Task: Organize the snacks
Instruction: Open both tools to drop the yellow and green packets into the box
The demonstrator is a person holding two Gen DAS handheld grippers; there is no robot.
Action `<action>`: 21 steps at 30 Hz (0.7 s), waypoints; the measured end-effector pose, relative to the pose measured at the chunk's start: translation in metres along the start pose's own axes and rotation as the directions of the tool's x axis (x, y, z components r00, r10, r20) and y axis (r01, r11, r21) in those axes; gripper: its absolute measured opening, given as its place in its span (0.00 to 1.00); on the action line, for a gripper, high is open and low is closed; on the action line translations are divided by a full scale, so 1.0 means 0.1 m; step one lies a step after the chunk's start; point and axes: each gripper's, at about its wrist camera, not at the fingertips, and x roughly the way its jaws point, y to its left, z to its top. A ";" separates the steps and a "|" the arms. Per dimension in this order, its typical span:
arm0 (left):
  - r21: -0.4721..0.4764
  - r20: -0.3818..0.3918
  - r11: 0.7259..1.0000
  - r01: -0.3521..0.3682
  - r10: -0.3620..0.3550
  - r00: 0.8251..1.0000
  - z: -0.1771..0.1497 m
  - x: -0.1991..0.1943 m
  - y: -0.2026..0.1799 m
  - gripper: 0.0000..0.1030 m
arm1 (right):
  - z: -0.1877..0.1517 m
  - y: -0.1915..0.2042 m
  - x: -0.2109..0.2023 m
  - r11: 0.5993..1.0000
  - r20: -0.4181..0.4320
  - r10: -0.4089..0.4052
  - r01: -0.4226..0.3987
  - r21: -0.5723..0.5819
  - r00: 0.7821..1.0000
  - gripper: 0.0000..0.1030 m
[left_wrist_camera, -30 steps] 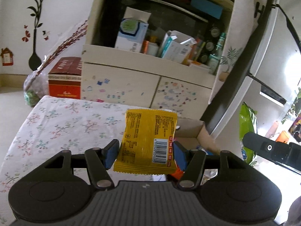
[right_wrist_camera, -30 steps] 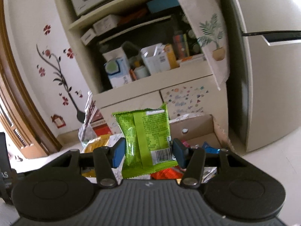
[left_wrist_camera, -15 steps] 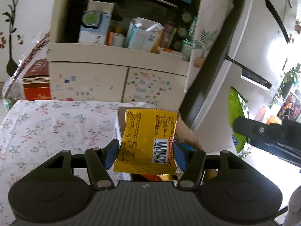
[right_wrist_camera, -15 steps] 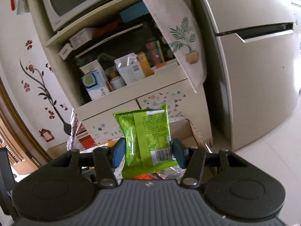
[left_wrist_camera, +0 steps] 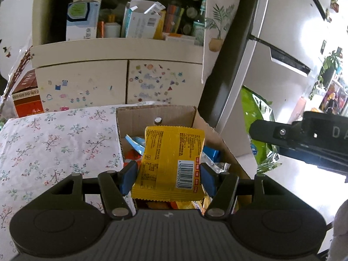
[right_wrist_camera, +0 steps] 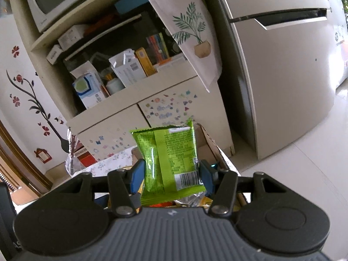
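My left gripper point(left_wrist_camera: 168, 177) is shut on a yellow snack packet point(left_wrist_camera: 169, 163) with a barcode and holds it above an open cardboard box point(left_wrist_camera: 156, 114) that holds several snack packets. My right gripper point(right_wrist_camera: 170, 175) is shut on a green snack packet point(right_wrist_camera: 169, 158) and holds it over the same box point(right_wrist_camera: 209, 143). The right gripper's body and its green packet point(left_wrist_camera: 254, 113) also show at the right of the left wrist view.
The box stands at the right end of a table with a floral cloth point(left_wrist_camera: 54, 148). Behind it is a cream cabinet point(left_wrist_camera: 121, 80) with a cluttered shelf, a red box point(left_wrist_camera: 27, 95) to its left, and a fridge point(right_wrist_camera: 282, 65) to the right.
Both grippers have moved right and forward with their packets. The left one now hangs over the open box, whose contents have come into view.
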 end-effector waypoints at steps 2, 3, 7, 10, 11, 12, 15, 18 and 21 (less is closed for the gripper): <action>0.010 -0.007 1.000 -0.004 0.004 1.000 -0.01 0.03 -0.02 0.65 | -0.01 -0.03 0.03 1.000 -0.007 -0.009 0.009 0.012 1.000 0.53; 0.012 -0.011 1.000 -0.006 0.006 1.000 -0.01 0.05 -0.02 0.65 | -0.01 -0.04 0.04 1.000 -0.012 -0.010 0.010 0.020 1.000 0.53; 0.027 -0.020 1.000 -0.012 0.012 1.000 -0.02 0.07 -0.04 0.67 | -0.03 -0.04 0.08 0.999 -0.020 -0.017 0.018 0.030 1.000 0.56; 0.037 -0.018 0.999 -0.027 0.028 0.999 -0.01 0.07 -0.06 0.87 | -0.04 -0.05 0.10 0.999 -0.023 -0.029 0.030 0.042 0.999 0.64; 0.039 -0.015 0.999 -0.036 0.037 0.999 -0.01 0.06 -0.06 0.94 | -0.05 -0.06 0.11 0.998 -0.026 -0.025 0.026 0.049 0.999 0.69; 0.042 -0.010 0.998 -0.046 0.046 0.999 -0.01 0.05 -0.06 0.96 | -0.05 -0.06 0.11 0.998 -0.028 -0.029 0.030 0.054 0.999 0.75; 0.045 -0.017 0.997 -0.066 0.067 0.998 0.01 0.05 -0.06 1.00 | -0.05 -0.06 0.10 0.998 -0.020 -0.033 0.034 0.058 0.999 0.76; 0.046 -0.031 0.995 -0.093 0.095 0.995 0.02 0.04 -0.05 1.00 | -0.05 -0.06 0.10 0.997 -0.025 -0.033 0.035 0.070 0.999 0.76; 0.048 -0.040 0.994 -0.098 0.100 0.994 0.03 0.01 -0.03 1.00 | -0.06 -0.03 0.10 0.998 -0.023 -0.038 0.039 0.055 0.999 0.76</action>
